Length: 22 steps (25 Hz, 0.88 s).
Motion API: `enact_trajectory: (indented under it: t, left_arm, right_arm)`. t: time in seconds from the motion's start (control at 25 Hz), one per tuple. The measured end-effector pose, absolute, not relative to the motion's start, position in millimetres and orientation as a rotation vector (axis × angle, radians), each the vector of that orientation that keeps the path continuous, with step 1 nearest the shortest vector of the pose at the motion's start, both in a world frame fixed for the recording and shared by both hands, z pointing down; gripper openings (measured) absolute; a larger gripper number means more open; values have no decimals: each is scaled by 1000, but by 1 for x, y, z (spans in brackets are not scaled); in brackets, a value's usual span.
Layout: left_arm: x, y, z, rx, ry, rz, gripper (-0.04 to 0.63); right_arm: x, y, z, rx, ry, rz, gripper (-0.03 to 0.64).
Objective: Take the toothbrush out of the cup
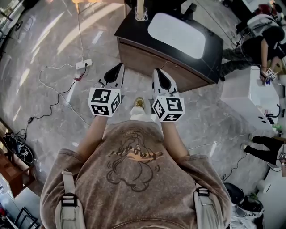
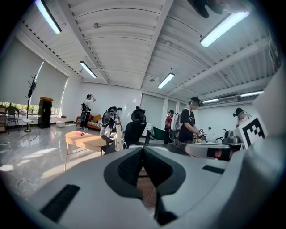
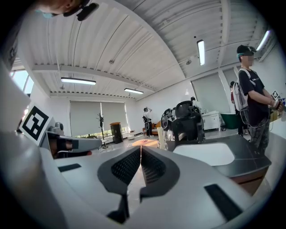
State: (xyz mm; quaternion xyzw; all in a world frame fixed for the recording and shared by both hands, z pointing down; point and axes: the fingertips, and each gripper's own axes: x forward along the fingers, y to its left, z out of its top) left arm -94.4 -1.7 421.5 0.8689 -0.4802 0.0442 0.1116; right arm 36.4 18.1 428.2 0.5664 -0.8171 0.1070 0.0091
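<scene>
Closest to the head camera, a brown printed shirt with two pale pack straps. Just beyond it, held out side by side over grey marble floor, left gripper and right gripper, each with its marker cube nearest the chest, both short of the counter.

Left gripper: ribbed pads pressed together, nothing between them. Right gripper: likewise closed pad to pad, empty.

Ahead of both, a wood-fronted counter with a black top and a white oval basin sunk into it, set at a slant to the person. At the counter's far left corner, just beside the basin's left end, a clear cup with a pale toothbrush standing upright in it, well apart from either gripper. Seen again low over the closed jaws in the left gripper view, cup, and in the right gripper view, cup; too small there to make out the brush.

On the floor left of the counter, a white power strip with trailing cables. Other people along the right side of the room.
</scene>
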Motion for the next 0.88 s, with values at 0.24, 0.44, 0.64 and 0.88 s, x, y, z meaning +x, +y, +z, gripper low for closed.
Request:
enact_trajectory:
  t: [0.24, 0.44, 0.64, 0.88]
  left_arm:
    - [-86, -41, 415, 2536, -1438, 131, 17]
    - [-69, -75, 408, 2525, -1469, 121, 17]
    - [-54, -110, 403, 2503, -1505, 93, 17]
    - [-51, -133, 407, 2461, -1537, 93, 17]
  right_arm:
    - [44, -26, 419, 1732, -2585, 326, 18]
    - [57, -63, 416, 1677, -2614, 329, 18]
    - [72, -99, 414, 1632, -2635, 319, 18]
    - [81, -126, 417, 1594, -2649, 333, 18]
